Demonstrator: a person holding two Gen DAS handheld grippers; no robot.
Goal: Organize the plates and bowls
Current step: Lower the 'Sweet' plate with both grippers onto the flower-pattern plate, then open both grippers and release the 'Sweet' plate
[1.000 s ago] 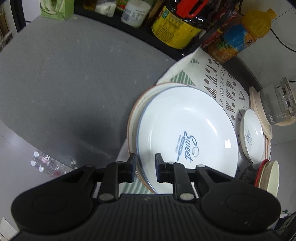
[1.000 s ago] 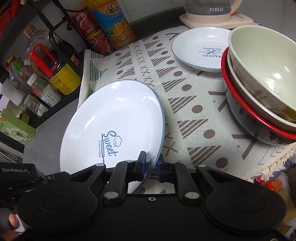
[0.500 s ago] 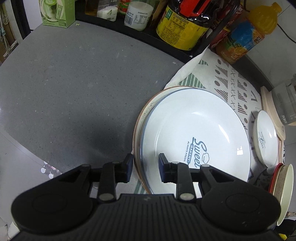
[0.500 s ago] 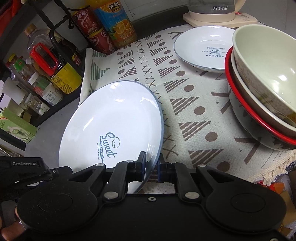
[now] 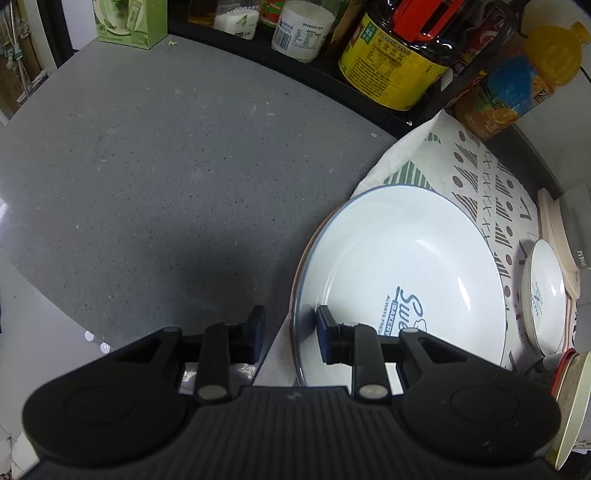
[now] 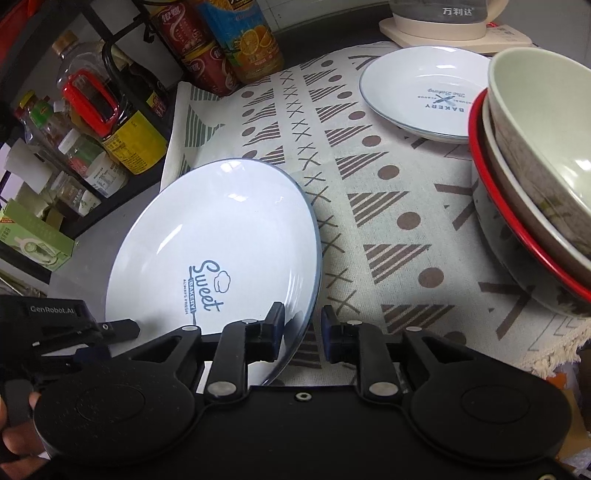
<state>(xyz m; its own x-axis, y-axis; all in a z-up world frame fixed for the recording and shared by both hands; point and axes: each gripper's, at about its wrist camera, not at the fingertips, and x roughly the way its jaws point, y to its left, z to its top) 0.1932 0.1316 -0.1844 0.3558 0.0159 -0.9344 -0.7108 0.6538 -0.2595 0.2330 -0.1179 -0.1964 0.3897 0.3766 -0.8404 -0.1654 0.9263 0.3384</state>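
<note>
A large white plate [image 5: 406, 266] with a blue rim and "Sweet Bakery" print lies at the left end of the patterned cloth [image 6: 369, 221]. A thin brown edge of another plate [image 5: 308, 247] shows under its left rim. My left gripper [image 5: 290, 334] is open astride the near-left rim, with one finger inside the plate and one outside. The jaws of my right gripper [image 6: 303, 328] are opening, with the rim of the large plate [image 6: 207, 251] loose between them. A small white plate [image 6: 424, 92] lies at the back. Nested bowls [image 6: 535, 166] stand on the right.
A black rack of bottles and jars [image 6: 110, 122] lines the back left, with drink bottles [image 6: 236, 40] beside it. A kettle on its base [image 6: 443, 22] stands behind the small plate. Grey counter [image 5: 147, 166] spreads to the left. A hand [image 6: 14, 424] holds the left tool.
The left jaws widened first and the right jaws have just parted off the plate's rim. The large plate has sunk lower and lies flatter.
</note>
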